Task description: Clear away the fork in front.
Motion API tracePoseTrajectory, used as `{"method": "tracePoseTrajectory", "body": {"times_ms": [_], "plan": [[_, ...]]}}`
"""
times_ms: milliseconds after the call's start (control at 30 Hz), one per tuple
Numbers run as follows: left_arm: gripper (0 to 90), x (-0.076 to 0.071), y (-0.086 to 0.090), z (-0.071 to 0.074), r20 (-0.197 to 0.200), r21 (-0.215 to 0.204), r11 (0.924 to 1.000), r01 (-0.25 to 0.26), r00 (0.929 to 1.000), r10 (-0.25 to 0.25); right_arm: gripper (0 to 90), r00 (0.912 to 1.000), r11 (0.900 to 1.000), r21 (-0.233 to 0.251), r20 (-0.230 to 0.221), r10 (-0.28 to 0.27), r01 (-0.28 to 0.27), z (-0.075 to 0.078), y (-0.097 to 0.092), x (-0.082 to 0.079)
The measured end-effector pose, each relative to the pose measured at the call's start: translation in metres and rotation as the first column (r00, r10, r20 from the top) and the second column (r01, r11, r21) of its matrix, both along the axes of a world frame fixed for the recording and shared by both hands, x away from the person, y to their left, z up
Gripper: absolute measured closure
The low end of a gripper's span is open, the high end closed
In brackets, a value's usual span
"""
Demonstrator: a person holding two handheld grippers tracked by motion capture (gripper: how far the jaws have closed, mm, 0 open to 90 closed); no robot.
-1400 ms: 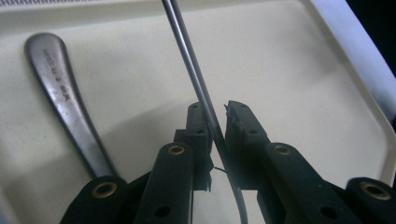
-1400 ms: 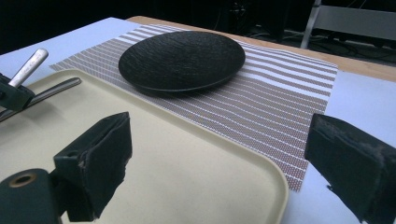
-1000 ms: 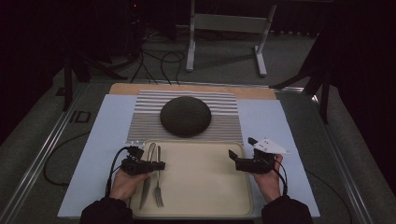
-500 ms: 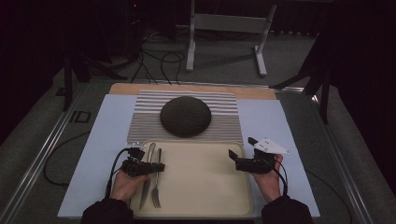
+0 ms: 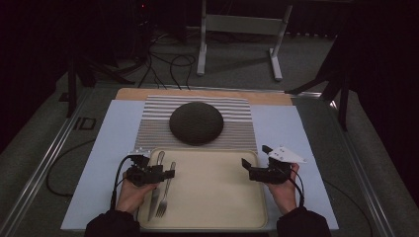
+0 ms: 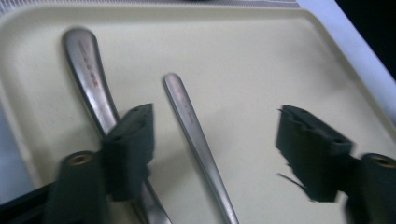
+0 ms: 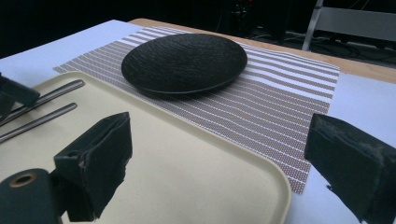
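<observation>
While its jaws have just been opening, the left gripper (image 6: pixel 215 154) is hovering wide over the fork (image 6: pixel 198 140), gripping nothing | fork and knife (image 6: pixel 91 79) are lying at the tray's (image 5: pixel 217 197) left edge | right gripper (image 5: pixel 257 170) is resting agape, empty, over the tray's right rim.

overhead forward-down, gripper views close, tray (image 5: pixel 212 197) shared

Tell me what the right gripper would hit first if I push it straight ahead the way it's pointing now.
Likely the far rim of the cream tray, if it runs low enough. The right gripper, jaws wide with nothing between them, points across it toward the striped placemat and black plate. Height is hard to judge.
</observation>
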State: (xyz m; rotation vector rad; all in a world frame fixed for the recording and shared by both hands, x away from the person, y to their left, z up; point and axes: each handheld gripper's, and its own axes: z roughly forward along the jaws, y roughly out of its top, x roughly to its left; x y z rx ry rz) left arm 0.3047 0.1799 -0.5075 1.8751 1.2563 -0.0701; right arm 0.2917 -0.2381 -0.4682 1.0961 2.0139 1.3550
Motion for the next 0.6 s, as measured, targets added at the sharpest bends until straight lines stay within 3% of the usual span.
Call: {"method": "tracePoseTrajectory", "body": {"times_ms": [133,233,533,600], "plan": [[17.7,-0.001,-0.003,0.007,0.063,0.010,0.9999,0.008,0.9980,-0.008,7.6,1.0000,1.0000,0.003,-0.002,0.002,-0.002,0.000,0.001,0.000],[14.5,-0.001,-0.003,0.010,0.081,0.023,0.9997,0.007,0.9967,-0.008,7.6,1.0000,1.0000,0.003,-0.002,0.005,-0.005,0.000,0.001,0.000],[1.7,0.001,-0.006,0.029,0.184,0.043,0.9990,0.010,0.9828,-0.018,7.7,0.9998,0.9998,0.003,-0.009,0.018,-0.018,0.001,0.001,-0.001],[0.0,0.002,-0.007,0.032,0.209,0.066,0.9979,0.002,0.9777,-0.016,7.6,0.9997,0.9998,0.002,-0.012,0.022,-0.022,0.001,0.002,-0.001]]}}
